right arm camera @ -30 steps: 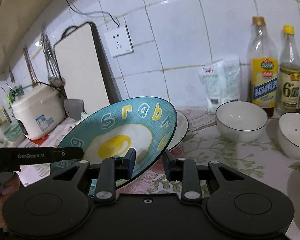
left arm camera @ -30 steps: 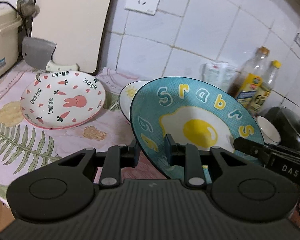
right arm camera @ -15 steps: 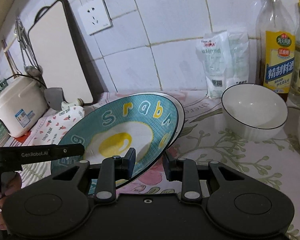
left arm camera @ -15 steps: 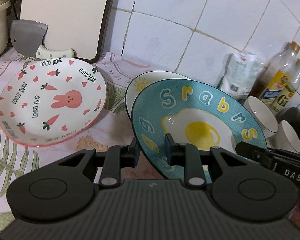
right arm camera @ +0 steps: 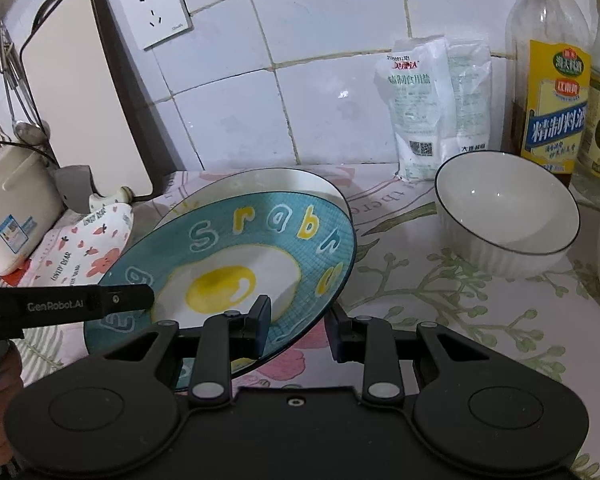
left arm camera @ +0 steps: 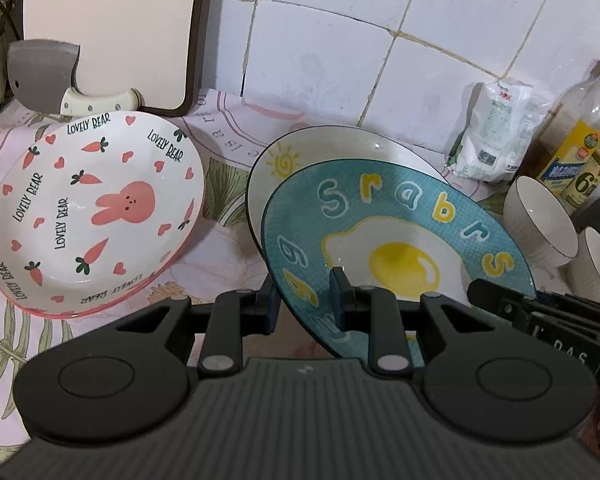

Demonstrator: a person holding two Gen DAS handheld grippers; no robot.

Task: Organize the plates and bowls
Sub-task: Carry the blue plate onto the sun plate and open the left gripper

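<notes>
1. Teal plate (left arm camera: 396,240) with a fried-egg print and yellow and white letters sits tilted between my two grippers, above the flowered cloth (right arm camera: 440,320).
2. My left gripper (left arm camera: 304,304) is narrow and clamped on the teal plate's near-left rim: one finger under the rim, one on the printed face.
3. My right gripper (right arm camera: 296,328) is likewise narrow and clamped on the teal plate's near-right rim, one pad on the face by the egg white, the other below the edge.
4. Behind the teal plate, partly covered by it, lies a white plate (left arm camera: 340,152) with a dark rim and a small sun drawing. Whether the two touch I cannot tell.
5. Left of the teal plate, apart from it, lies the bunny plate (left arm camera: 96,208), pink-edged, with carrots and hearts.
6. Beyond the bunny plate, further left of the teal plate, a cleaver (left arm camera: 44,74) and a cutting board (left arm camera: 112,32) lean at the tiled wall.
7. Right of the teal plate stands a white bowl (right arm camera: 508,216); a second bowl (left arm camera: 598,264) is just beside it.
8. Behind the bowls, right of the teal plate: a salt bag (right arm camera: 436,108) and two bottles (right arm camera: 552,80) against the wall.
</notes>
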